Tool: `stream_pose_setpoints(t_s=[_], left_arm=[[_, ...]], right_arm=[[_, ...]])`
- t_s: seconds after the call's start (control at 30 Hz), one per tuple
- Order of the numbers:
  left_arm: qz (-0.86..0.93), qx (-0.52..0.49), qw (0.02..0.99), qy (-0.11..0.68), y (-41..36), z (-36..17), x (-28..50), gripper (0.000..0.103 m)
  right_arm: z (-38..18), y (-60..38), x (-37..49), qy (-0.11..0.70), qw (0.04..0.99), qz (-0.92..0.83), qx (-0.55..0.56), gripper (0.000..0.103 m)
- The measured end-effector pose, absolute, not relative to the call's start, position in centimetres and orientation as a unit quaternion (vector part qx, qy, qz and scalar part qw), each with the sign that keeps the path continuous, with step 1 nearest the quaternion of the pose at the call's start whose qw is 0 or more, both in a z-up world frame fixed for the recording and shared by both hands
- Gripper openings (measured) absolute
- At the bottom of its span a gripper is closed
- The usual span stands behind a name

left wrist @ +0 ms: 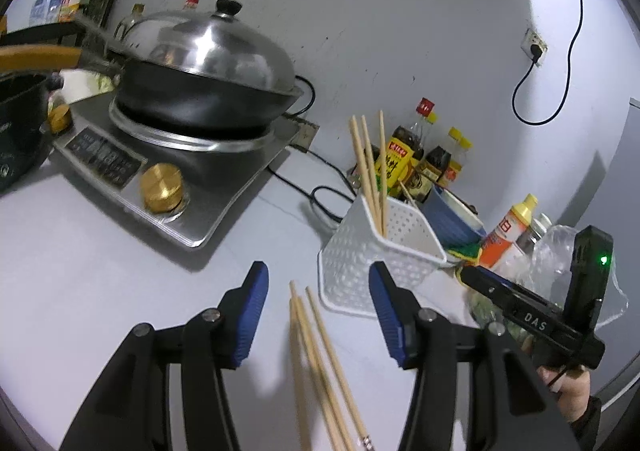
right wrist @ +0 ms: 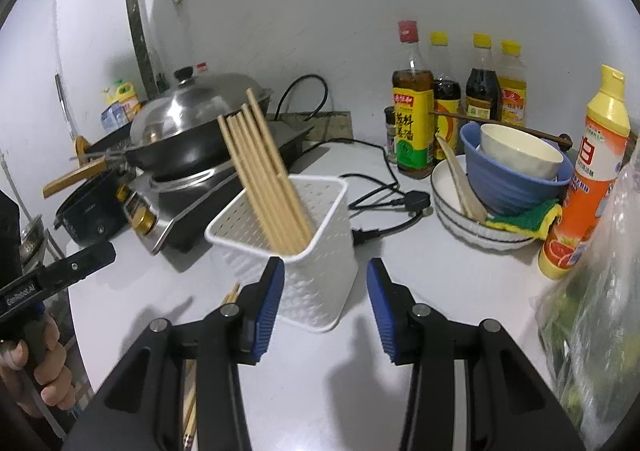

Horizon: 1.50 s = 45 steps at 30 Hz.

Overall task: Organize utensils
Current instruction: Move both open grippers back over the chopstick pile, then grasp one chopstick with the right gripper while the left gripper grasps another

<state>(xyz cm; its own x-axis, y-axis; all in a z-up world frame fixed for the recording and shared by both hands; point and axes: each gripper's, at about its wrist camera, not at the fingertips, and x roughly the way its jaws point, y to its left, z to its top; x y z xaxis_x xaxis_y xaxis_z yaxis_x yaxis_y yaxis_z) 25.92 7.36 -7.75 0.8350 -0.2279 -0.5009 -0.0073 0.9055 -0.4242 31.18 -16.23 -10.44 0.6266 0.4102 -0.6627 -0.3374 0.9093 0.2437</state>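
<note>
Both grippers, left (left wrist: 318,311) & right (right wrist: 326,305), hung open & empty, prob bc loose wooden chopsticks (left wrist: 320,363) lay at the left one's 6 o'clock, awaiting the white perforated plastic holder (right wrist: 288,247).

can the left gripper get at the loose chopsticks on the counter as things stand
Probably yes: the loose chopsticks lie flat on the white counter between the left gripper's open jaws, nothing covering them; the white basket stands beside.

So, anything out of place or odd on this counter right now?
Yes. A few loose chopsticks lie flat on the white counter between the open left tool's fingers, while the others stand leaning in the white holder. A wooden spatula also rests slanted in the stacked bowls. Nothing looks spilled.
</note>
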Motion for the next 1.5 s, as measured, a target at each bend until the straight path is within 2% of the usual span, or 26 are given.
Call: stream_pose_setpoints(t_s=[1.0, 1.13, 1.3, 1.5], left_arm=[[-0.048, -0.201, 0.921, 0.330, 12.6, -13.6, 20.3, 0.052], [-0.049, -0.198, 0.919, 0.338, 12.5, -13.9, 20.2, 0.052], [-0.051, -0.189, 0.918, 0.344, 11.8, -14.0, 20.4, 0.052], [-0.064, -0.167, 0.916, 0.360, 9.6, -14.2, 21.1, 0.052]], right_arm=[[-18.5, -5.9, 26.5, 0.487, 0.842, 0.230, -0.013, 0.040], [-19.6, -5.4, 26.3, 0.497, 0.835, 0.233, -0.022, 0.019], [-19.9, -5.4, 26.1, 0.490, 0.837, 0.242, -0.033, 0.007], [-19.5, -6.4, 25.3, 0.486, 0.835, 0.256, -0.032, 0.006]])
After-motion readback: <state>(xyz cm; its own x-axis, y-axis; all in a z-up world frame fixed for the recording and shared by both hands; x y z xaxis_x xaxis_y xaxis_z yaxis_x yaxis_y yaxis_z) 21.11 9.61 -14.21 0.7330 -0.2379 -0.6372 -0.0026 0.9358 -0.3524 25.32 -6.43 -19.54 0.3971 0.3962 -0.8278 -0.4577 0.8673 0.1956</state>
